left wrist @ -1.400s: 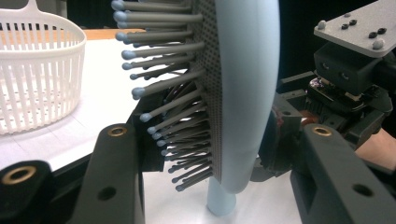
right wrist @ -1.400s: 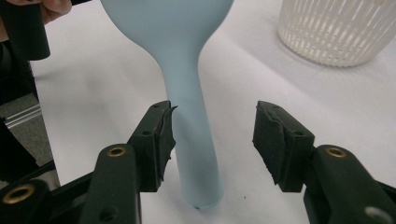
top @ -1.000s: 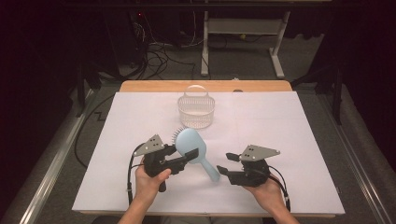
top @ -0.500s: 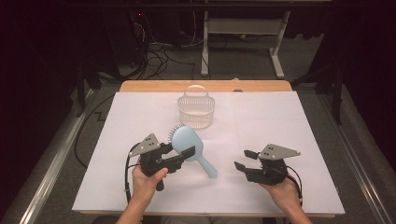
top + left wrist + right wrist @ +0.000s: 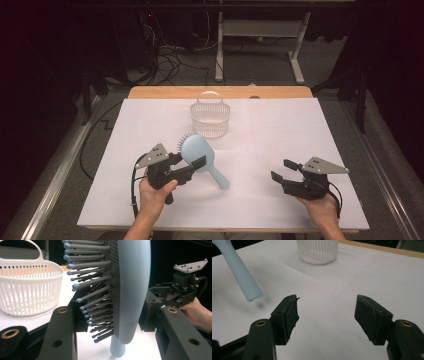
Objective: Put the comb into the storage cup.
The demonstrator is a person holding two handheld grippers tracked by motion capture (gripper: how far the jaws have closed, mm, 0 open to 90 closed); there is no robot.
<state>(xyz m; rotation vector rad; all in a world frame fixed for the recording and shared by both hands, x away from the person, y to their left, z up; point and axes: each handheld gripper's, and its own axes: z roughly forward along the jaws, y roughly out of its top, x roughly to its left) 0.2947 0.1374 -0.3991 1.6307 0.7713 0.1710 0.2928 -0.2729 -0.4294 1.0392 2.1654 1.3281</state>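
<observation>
A table (image 5: 300,92) with a wooden far edge carries a big white sheet (image 5: 280,145) that covers nearly all of its top. On the far middle of the sheet stands a white slatted basket (image 5: 210,118) with a hoop handle, upright; in the left gripper view it stands at the left (image 5: 27,290), and in the right gripper view its lower wall shows at the top (image 5: 317,251).

Just on the near side of the basket, apart from it, is the pale blue hairbrush (image 5: 197,152). The left gripper (image 5: 192,165) has it clamped by the head, one jaw against the bristle side and the other against the smooth back, as the left gripper view shows close up (image 5: 132,290). The brush seems to be held clear of the sheet, though the high view does not settle that. Its handle (image 5: 220,177) slants toward the person's right; the tip of it hangs free at the upper left of the right gripper view (image 5: 242,277).

The right gripper (image 5: 282,171) is well to the right of the brush, near the sheet's front edge. Its jaws have just been opening and stand wide apart with only bare sheet between them (image 5: 327,315).
</observation>
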